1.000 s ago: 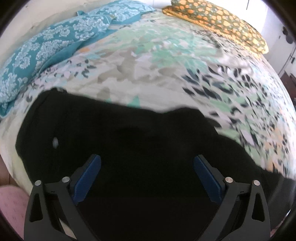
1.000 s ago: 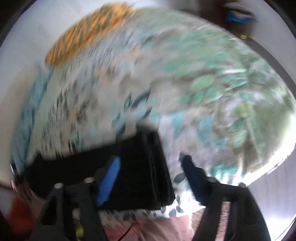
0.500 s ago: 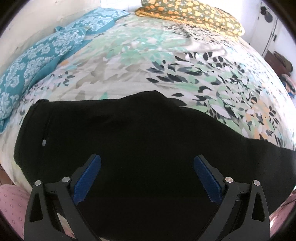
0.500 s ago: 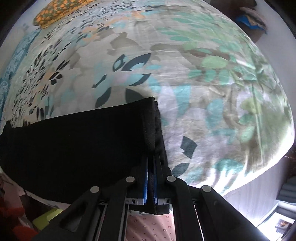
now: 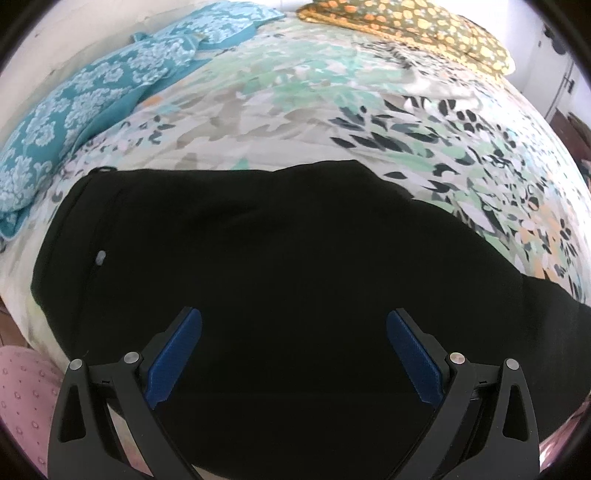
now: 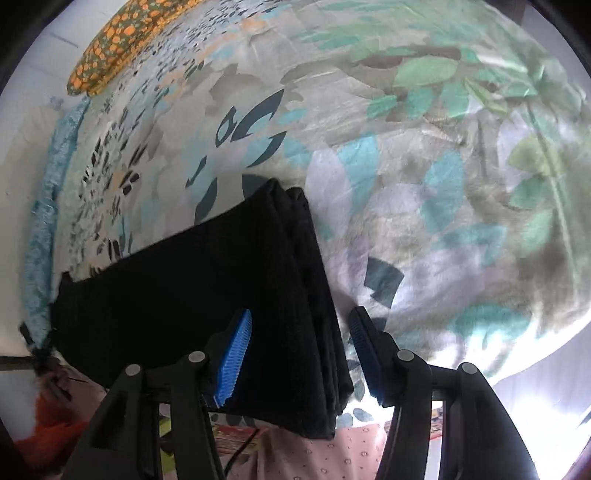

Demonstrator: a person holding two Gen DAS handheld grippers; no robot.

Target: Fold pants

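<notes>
Black pants (image 5: 280,258) lie flat across the near edge of the floral bed, waistband and a small button at the left. My left gripper (image 5: 293,328) is open and empty, hovering over the upper part of the pants. In the right wrist view the leg ends of the pants (image 6: 258,295) lie stacked with their hems to the right. My right gripper (image 6: 301,328) is open, its blue pads on either side of the hem edge and apart from it.
The floral bedsheet (image 5: 332,110) covers the bed. A teal patterned pillow (image 5: 92,107) lies at the far left and an orange-dotted pillow (image 5: 413,26) at the head. Pink cloth (image 6: 332,454) hangs below the bed's near edge.
My right gripper was shut on the hem half a second ago and has opened. My left gripper has stayed open and the view has shifted slightly over the pants.
</notes>
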